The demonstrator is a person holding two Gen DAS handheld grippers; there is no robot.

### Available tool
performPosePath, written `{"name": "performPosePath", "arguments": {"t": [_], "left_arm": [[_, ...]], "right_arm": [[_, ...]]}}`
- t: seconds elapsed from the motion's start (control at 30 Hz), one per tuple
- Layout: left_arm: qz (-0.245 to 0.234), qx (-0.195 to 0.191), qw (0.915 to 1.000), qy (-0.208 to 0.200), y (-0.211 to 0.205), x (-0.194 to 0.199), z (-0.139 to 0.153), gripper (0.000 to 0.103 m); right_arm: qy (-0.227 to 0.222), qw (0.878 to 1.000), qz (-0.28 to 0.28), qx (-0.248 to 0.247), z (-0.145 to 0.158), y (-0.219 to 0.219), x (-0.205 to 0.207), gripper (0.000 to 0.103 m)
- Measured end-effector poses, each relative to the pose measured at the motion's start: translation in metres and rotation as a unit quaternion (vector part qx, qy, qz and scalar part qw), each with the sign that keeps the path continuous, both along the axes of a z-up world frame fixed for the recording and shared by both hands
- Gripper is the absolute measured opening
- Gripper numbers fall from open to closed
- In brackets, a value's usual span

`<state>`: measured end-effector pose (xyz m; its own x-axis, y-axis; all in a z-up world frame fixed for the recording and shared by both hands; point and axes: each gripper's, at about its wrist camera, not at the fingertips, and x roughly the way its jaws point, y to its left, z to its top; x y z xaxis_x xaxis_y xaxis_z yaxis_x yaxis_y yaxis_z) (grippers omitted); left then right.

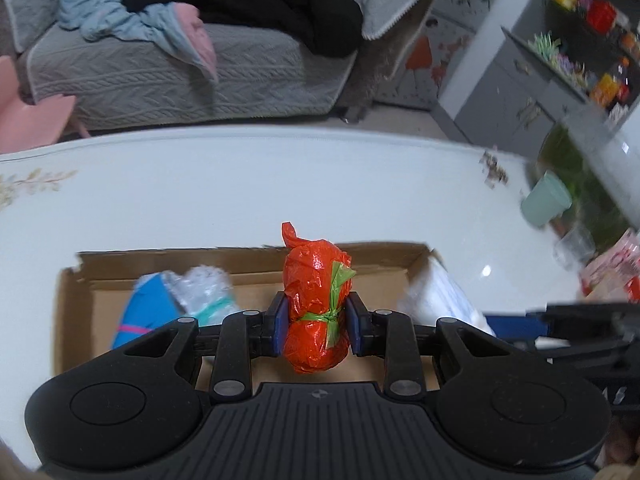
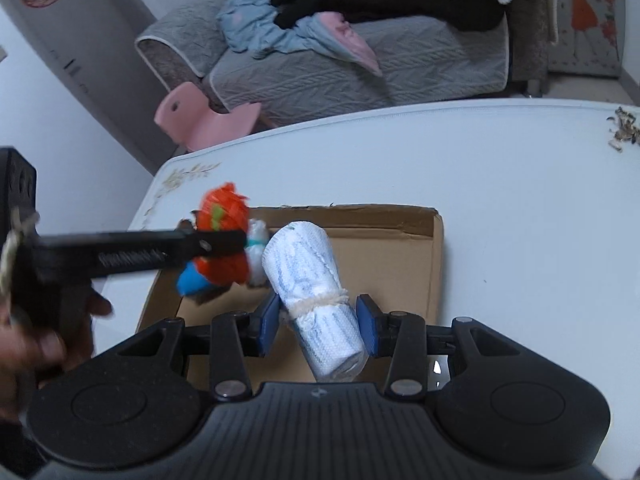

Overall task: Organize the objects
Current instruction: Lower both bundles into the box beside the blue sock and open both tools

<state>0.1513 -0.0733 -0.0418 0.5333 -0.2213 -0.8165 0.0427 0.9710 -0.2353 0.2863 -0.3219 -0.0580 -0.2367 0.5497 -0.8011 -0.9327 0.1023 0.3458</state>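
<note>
Left tongs (image 1: 316, 322) were clamped on the orange bundle (image 1: 316, 300), held above the cardboard box (image 1: 72, 304) on the bench (image 1: 240, 192), presumably for dropping in; right tongs (image 2: 318, 322) were closed around the white roll (image 2: 312, 296), held over the same box; blue item (image 1: 144, 308) was already inside.

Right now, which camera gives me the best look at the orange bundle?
The left wrist view: the orange bundle sits sharp and centred, clamped in the left gripper, its green tie visible, above the cardboard box. The right wrist view shows it from the side, blurred and partly crossed by the gripper's finger.
</note>
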Motion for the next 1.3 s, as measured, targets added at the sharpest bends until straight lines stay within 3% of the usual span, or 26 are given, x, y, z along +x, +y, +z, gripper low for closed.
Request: {"name": "performPosePath", "arguments": {"t": [0.13,0.33,0.53,1.0,1.2,1.3], "left_arm": [[-0.010,0.029,0.9994,0.018,-0.003,0.011,-0.025,0.036],[-0.019,0.073,0.9968,0.025,0.011,0.009,-0.040,0.036],[-0.012,0.075,0.9968,0.023,0.018,0.009,-0.037,0.036],[-0.015,0.093,0.9952,0.027,0.011,0.018,-0.038,0.041],[-0.018,0.095,0.9949,0.028,0.009,0.017,-0.036,0.053],[-0.018,0.092,0.9951,0.031,0.008,0.016,-0.035,0.064]], "right_arm": [[-0.002,1.000,-0.020,-0.012,-0.016,0.025,0.000,0.038],[0.011,0.999,-0.032,-0.015,-0.034,0.042,-0.001,0.038],[0.025,0.999,-0.033,-0.024,-0.048,0.056,-0.009,0.038],[0.005,0.999,-0.027,-0.033,-0.054,0.065,-0.020,0.040],[0.004,0.999,-0.022,-0.034,-0.052,0.064,-0.019,0.040],[-0.001,0.999,-0.020,-0.034,-0.050,0.064,-0.020,0.041]]}}
